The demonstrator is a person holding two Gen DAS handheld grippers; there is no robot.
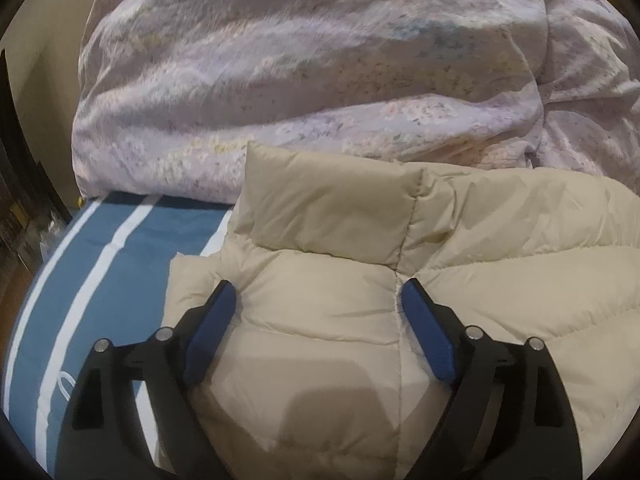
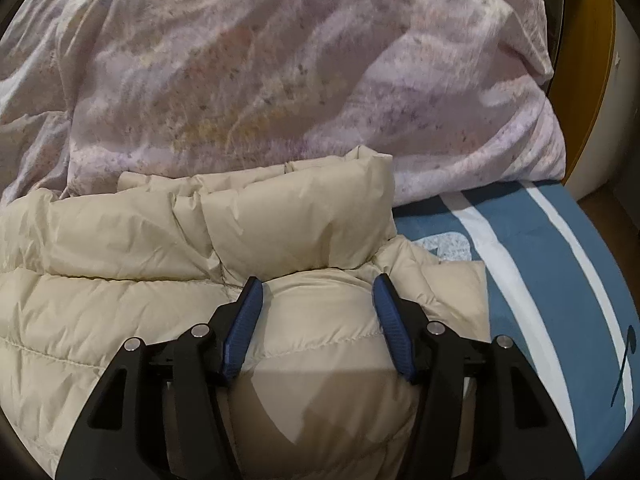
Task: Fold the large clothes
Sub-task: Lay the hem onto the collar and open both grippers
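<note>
I have the beige puffer jacket [image 1: 320,320] lying on the bed [image 1: 100,264], its stand-up collar just beyond both sets of fingers and the floral duvet [image 1: 300,72] heaped behind it. My left gripper [image 1: 318,300] stands wide, fingers straddling the left shoulder panel without pressing it. My right gripper [image 2: 318,294] sits narrower, a bulge of the right shoulder between its fingers (whether they truly pinch, I cannot tell). I judge this the shoulder-grasp step; next I need both closed firmly on fabric before lifting to fold.
</note>
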